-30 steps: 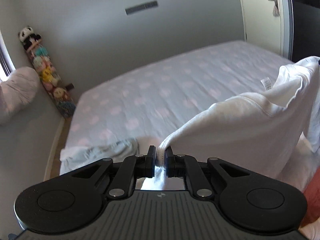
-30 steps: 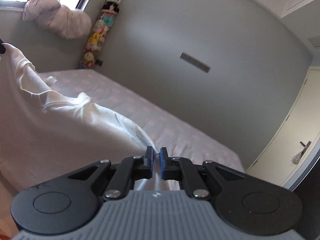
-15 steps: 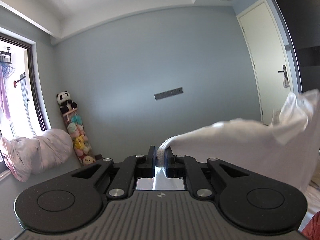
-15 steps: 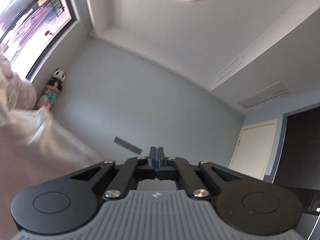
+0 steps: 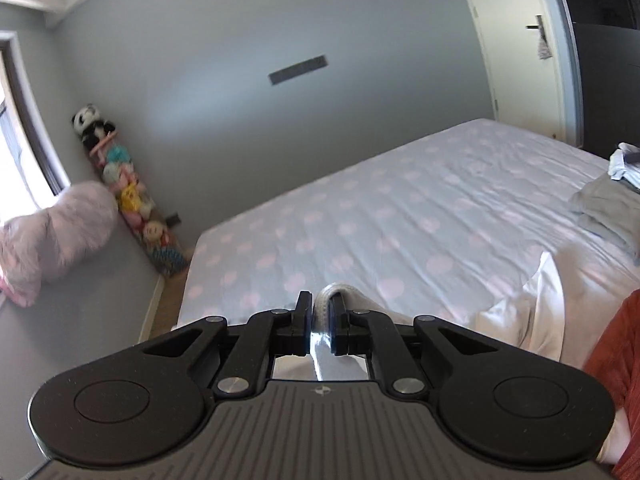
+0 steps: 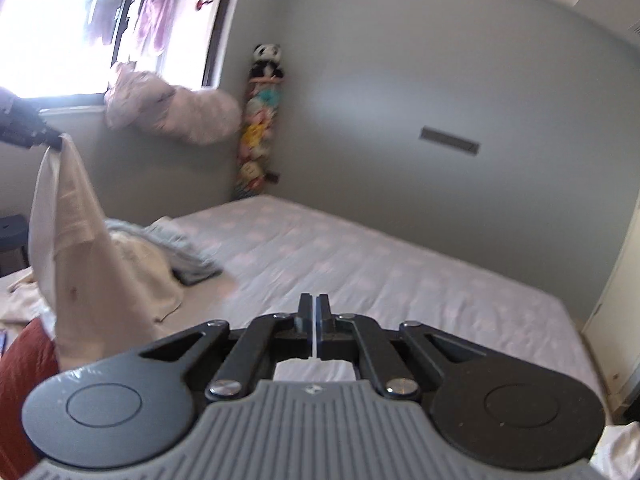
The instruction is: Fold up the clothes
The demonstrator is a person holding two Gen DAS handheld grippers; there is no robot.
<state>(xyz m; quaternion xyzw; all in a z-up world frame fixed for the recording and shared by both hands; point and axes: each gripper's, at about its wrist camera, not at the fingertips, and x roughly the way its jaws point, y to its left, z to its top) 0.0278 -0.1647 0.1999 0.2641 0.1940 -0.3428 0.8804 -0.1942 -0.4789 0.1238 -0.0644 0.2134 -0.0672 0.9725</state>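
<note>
A white garment point(image 5: 540, 292) is pinched by its thick folded edge in my left gripper point(image 5: 320, 304), which is shut on it above the bed point(image 5: 400, 208). In the right wrist view the same garment point(image 6: 76, 240) hangs in a long drape from the left gripper point(image 6: 52, 142), high at the left. My right gripper point(image 6: 318, 304) points across the bed point(image 6: 400, 272). Its jaws are opening slightly, with a thin white strip of fabric still between the pads. Where the cloth runs below the right gripper is hidden.
A heap of beige and grey-blue clothes point(image 6: 160, 256) lies on the bed's near left. Folded grey clothes point(image 5: 612, 208) sit at the right edge. A person's red sleeve point(image 5: 616, 340) is close by. Pink bedding point(image 6: 180, 108) rests on the windowsill beside hanging plush toys point(image 6: 260, 120).
Both grippers swung upward, showing wall and ceiling, then tipped back down toward the bed. The garment, earlier spread wide between them, now hangs narrower and lower.
</note>
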